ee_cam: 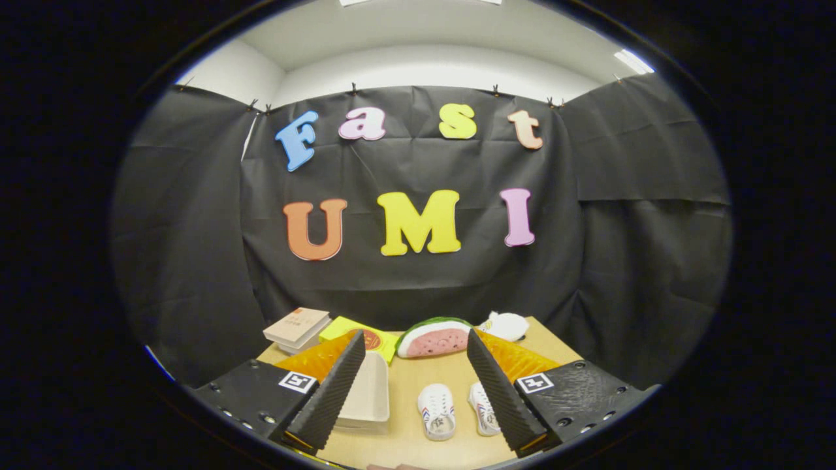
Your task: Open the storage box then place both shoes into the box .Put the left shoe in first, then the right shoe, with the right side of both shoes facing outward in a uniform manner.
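The gripper (pixel 413 372) hangs above the table (pixel 405 444) with its fingers spread wide and nothing between them. The white storage box (pixel 367 397) sits lid-down just left of the two white sneakers (pixel 436 411), partly behind the left finger. The right sneaker (pixel 482 408) tucks against the right finger. The box looks like light, stiff plastic, so its lid edge is probably the spot to pinch. The sneakers seem soft; grabbing at the heel collar looks safest.

White shoes (pixel 457 410) beside closed box (pixel 367 397)
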### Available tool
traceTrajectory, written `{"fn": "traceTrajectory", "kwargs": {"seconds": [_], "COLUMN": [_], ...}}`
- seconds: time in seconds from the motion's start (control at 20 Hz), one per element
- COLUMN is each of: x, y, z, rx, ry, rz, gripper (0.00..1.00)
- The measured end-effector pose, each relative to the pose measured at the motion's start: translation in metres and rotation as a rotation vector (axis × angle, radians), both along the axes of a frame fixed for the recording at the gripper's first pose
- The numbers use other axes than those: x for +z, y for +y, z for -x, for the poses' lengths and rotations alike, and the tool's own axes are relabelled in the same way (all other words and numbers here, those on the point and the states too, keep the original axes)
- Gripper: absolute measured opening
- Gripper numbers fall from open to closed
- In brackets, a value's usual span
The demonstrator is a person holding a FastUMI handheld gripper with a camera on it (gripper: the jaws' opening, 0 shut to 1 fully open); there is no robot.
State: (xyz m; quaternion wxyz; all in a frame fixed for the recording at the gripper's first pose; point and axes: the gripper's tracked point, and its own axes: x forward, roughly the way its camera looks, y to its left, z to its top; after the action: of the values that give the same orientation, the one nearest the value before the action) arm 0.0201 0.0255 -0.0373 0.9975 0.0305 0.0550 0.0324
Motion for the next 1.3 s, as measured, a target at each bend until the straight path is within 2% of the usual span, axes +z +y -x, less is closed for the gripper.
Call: {"fn": "traceTrajectory", "kwargs": {"seconds": [0.25,0.5,0.85,1.0,1.3], "x": [-0.030,-0.078,-0.157,-0.188,-0.245], "y": [-0.001,0.000,0.023,0.032,0.058], "z": [-0.043,-0.096,-0.157,-0.179,-0.206], "rx": [0.072,0.200,0.480,0.590,0.845], "ry": [0.104,0.282,0.568,0.651,0.904], "rz": [-0.052,-0.108,-0.194,-0.231,-0.462], "gripper": [0.95,0.96,0.96,0.96,0.96]}}
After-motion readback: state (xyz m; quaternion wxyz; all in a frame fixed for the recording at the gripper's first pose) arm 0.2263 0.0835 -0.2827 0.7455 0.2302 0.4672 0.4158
